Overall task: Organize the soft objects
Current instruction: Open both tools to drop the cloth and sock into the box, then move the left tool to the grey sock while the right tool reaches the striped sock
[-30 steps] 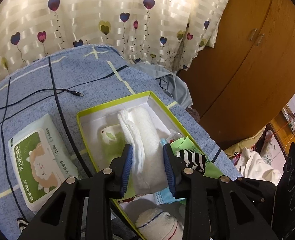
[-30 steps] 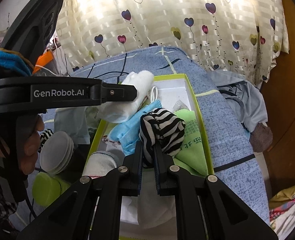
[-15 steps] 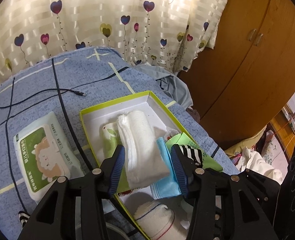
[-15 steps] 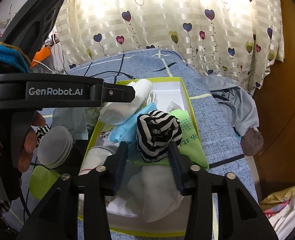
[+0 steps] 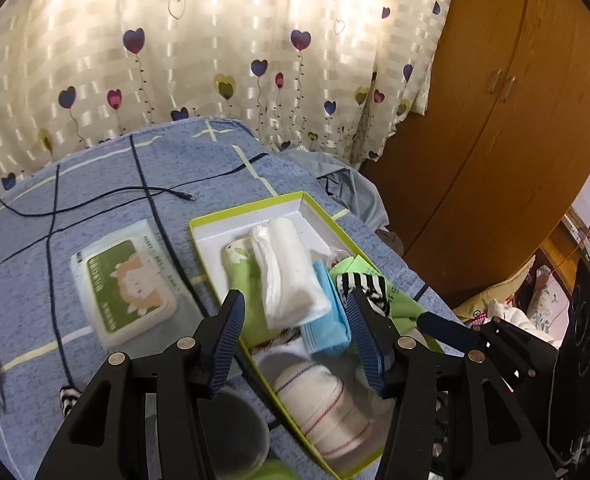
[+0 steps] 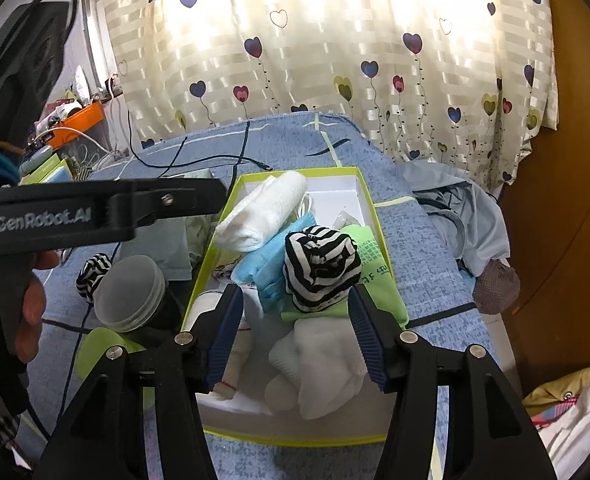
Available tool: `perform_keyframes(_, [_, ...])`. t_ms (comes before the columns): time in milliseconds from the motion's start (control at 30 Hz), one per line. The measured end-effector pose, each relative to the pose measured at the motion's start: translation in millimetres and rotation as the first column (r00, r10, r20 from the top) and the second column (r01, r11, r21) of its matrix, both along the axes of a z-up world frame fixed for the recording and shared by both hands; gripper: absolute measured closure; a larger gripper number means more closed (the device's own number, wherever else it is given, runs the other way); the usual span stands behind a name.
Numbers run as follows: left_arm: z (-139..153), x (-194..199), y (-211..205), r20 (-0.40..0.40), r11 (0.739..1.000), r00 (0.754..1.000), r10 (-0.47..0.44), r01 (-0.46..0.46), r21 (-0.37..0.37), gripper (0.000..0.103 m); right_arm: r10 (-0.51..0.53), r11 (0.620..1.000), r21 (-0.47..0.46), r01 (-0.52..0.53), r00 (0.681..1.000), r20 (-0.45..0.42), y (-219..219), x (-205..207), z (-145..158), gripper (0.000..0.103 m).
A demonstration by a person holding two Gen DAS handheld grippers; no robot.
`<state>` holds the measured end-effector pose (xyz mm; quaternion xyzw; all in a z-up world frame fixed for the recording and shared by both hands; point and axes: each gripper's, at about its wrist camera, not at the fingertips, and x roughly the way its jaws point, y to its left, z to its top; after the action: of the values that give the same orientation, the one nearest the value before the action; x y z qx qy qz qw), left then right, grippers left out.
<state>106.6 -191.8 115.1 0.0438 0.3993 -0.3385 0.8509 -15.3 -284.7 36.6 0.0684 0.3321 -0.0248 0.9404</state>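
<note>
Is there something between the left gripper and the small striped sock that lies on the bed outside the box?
Yes. The translucent jar lid stands beside the striped sock, between it and the open left gripper, which is over the box.

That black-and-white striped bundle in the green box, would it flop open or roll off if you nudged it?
The striped bundle looks like soft knit balled tightly, so it would probably squash and keep its shape. It perches on the green cloth and blue cloth, so a nudge might tip it off. It likely weighs little.

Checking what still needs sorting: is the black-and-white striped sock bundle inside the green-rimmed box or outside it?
Inside: the striped sock bundle rests on the green cloth within the green-rimmed box.
</note>
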Motion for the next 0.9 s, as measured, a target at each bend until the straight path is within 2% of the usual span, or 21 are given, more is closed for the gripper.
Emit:
perform_keyframes(200, [8,-17,17,0.023,1.0,0.999,0.021,-0.021,-0.012,0.05,-0.001,1.0,-0.011,0.001,1.0,0.015,9,-10,5,0.047])
perform_keyframes(433, [19,-40,40,0.101,0.998,0.992,0.069,-0.07,0.002,0.05,0.0,1.0,-0.022,0.001,0.999,0.04,19,-21,13,0.047])
perform_keyframes(533, [21,-48,50,0.107,0.996,0.991,0.084,-0.084,-0.008,0.05,0.012,1.0,-0.027,-0.01,0.999,0.053,25,-25,18,0.047])
perform_keyframes(600, [22,-55,57,0.144,0.994,0.984,0.106,-0.108,0.01,0.05,0.018,0.999,-0.032,-0.016,0.998,0.062,29,-27,21,0.047])
perform_keyframes(900, [21,-72,84,0.141,0.989,0.979,0.146,-0.147,-0.004,0.05,0.06,0.997,-0.044,-0.057,0.994,0.091,51,-34,28,0.047])
